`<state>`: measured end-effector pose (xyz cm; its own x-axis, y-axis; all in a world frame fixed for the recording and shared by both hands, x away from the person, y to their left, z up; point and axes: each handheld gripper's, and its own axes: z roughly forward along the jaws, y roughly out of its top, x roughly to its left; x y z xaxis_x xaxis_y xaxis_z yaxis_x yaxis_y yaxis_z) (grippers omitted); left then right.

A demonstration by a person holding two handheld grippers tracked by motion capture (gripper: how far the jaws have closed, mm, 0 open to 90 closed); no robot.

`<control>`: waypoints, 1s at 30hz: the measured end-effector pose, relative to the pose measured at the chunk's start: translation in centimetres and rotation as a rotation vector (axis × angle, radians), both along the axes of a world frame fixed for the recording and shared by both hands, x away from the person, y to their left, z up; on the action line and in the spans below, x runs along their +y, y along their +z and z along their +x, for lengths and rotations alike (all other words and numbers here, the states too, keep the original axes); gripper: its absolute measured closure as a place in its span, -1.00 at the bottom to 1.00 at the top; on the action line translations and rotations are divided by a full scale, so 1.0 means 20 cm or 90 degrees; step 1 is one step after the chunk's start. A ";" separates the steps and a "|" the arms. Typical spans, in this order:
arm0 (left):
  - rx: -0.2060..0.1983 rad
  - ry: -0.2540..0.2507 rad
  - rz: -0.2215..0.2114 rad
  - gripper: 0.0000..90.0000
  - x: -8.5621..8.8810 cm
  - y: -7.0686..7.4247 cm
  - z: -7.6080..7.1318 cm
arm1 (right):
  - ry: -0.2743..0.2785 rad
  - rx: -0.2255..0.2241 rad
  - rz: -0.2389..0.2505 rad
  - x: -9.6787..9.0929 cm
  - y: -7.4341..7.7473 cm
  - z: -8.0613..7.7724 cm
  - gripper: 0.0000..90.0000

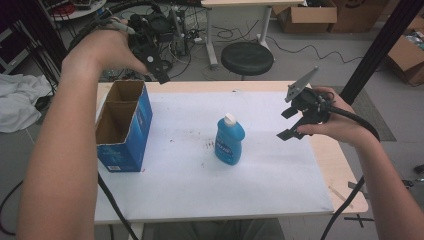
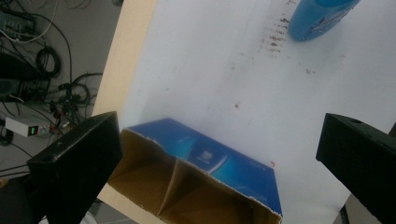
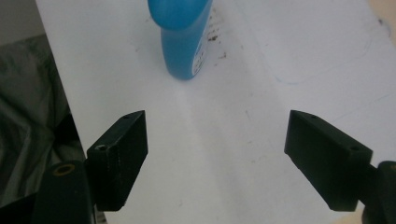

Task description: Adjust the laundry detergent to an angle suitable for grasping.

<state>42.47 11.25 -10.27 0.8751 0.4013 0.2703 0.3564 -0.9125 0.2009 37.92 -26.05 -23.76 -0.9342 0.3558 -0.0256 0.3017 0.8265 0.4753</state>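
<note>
A blue bottle (image 1: 229, 140) with a white cap stands upright near the middle of the white-covered table (image 1: 190, 175). An open-topped blue cardboard box (image 1: 122, 125) with a divider inside stands at the table's left side. My left gripper (image 1: 161, 75) is held high over the box's far end, jaws wide apart and empty. In the left gripper view the left gripper (image 2: 219, 126) looks down on the box (image 2: 205, 186), with the bottle (image 2: 317, 18) farther off. My right gripper (image 1: 286, 124) hovers open to the right of the bottle. In the right gripper view the right gripper (image 3: 217, 121) points at the bottle (image 3: 182, 37).
Bare wood of the table shows at its right edge (image 1: 340, 170). Behind the table stand a black stool (image 1: 247, 57) and tangled cables. Cardboard boxes (image 1: 307, 15) lie on the floor at the back, and a white cloth (image 1: 17, 100) lies at far left.
</note>
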 end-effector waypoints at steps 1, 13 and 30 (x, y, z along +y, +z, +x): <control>0.003 0.002 0.000 -0.98 0.00 0.00 0.00 | -0.005 -0.006 0.013 -0.01 0.00 0.00 -0.56; 0.009 0.002 -0.001 -0.98 -0.01 -0.03 -0.01 | -0.043 -0.053 0.156 -0.06 -0.08 -0.05 -0.61; 0.017 0.004 0.004 -0.98 -0.01 -0.05 -0.01 | -0.074 -0.094 0.239 -0.03 -0.23 -0.09 -0.58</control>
<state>42.23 11.11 -11.37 0.8792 0.4055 0.2502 0.3676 -0.9113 0.1853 36.17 -26.66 -28.33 -0.8831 0.4692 -0.0051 0.2888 0.5521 0.7821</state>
